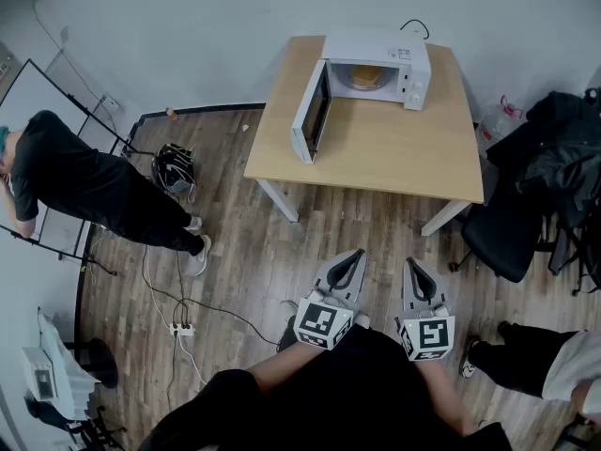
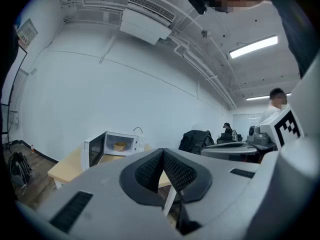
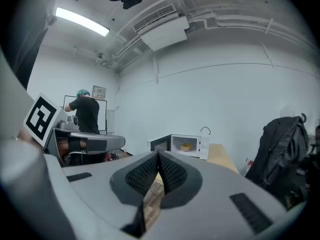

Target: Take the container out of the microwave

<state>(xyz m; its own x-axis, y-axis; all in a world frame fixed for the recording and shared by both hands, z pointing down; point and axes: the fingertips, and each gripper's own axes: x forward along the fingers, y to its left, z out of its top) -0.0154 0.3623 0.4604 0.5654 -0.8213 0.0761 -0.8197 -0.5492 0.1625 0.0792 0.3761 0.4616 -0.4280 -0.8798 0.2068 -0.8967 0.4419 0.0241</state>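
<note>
Plainly, both claws were clenched on nothing: the left gripper (image 2: 163, 152) showed its ribbed pads pressed together at the tips in its own view, and the right gripper (image 3: 158, 154) showed the same. In the head view the two hung side by side above the wooden floor (image 1: 244, 252), well apart from the table (image 1: 376, 153), and the hands that bore them were covered by the marker cubes and dark sleeves. The container (image 1: 367, 76), a yellowish shape, sat inside the white microwave (image 1: 413, 59) at the far side of the table, with the door (image 1: 311, 111) swung open to the left. Only its top showed past the edge of the cavity, and its exact form was too small to tell. In both gripper views it was no more than a tiny tan patch in the lit cavity, and the grippers' own grey bodies blocked the lower part of each view. A person in black (image 1: 75, 181) bent near the left wall, the head partly cut off by the frame edge. Dark clothing (image 1: 563, 148) heaped on a chair at the right hid most of the chair. Another person's legs (image 1: 526, 355) were cut off at the lower right corner.
</note>
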